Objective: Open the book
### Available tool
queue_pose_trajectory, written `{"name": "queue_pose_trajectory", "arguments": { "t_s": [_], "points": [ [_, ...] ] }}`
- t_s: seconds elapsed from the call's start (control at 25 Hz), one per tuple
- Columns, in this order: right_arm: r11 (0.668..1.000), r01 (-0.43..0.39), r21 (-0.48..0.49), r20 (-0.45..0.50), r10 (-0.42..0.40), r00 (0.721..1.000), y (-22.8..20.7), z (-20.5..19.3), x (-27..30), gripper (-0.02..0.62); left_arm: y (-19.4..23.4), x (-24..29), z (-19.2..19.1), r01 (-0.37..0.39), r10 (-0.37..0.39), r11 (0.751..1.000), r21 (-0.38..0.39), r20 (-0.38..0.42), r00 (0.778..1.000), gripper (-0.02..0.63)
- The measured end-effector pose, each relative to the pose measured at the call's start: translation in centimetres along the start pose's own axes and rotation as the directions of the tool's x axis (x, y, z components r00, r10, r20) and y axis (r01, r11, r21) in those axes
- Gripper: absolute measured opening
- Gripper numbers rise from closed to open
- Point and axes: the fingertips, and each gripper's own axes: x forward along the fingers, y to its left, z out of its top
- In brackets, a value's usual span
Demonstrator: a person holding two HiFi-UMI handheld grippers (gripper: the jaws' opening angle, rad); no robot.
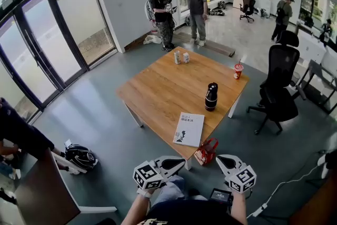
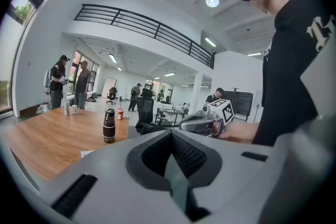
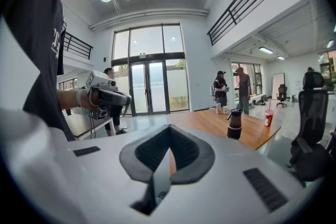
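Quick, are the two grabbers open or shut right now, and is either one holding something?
Left gripper: shut, jaws together, holding nothing.
Right gripper: shut, jaws together, holding nothing.

Bottle (image 1: 211, 96): black, upright on table (image 1: 158, 87), beyond right gripper (image 1: 219, 158).
Cans (image 1: 181, 57): two, far table edge, well ahead.
Red bag (image 1: 206, 152): just ahead, between left gripper (image 1: 180, 159) and right gripper.
Office chair (image 1: 279, 87): right of right gripper.
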Motion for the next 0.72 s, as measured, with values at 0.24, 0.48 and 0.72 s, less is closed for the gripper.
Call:
{"name": "queue_pose_trajectory", "arguments": {
  "t_s": [0.24,0.48,0.72],
  "points": [
    [1.0,0.001,0.003,-0.016,-0.001,1.0,0.7,-0.6,0.6,-0.012,0.9,-0.2,-0.3,0.004,-0.004,1.0,-0.012,0.018,1.0,0.006],
    [1.0,-0.001,-0.011,-0.025,0.0,1.0,0.9,-0.2,1.1,-0.012,1.3,-0.6,-1.1,0.003,-0.002,0.999,-0.033,0.022,1.0,0.006],
    [1.0,-0.025,-0.009,-0.045,0.025,0.999,1.1,-0.9,1.9,-0.012,1.6,-0.9,-1.6,-0.013,0.015,0.999,-0.05,0.028,0.999,0.006]
  ]
}}
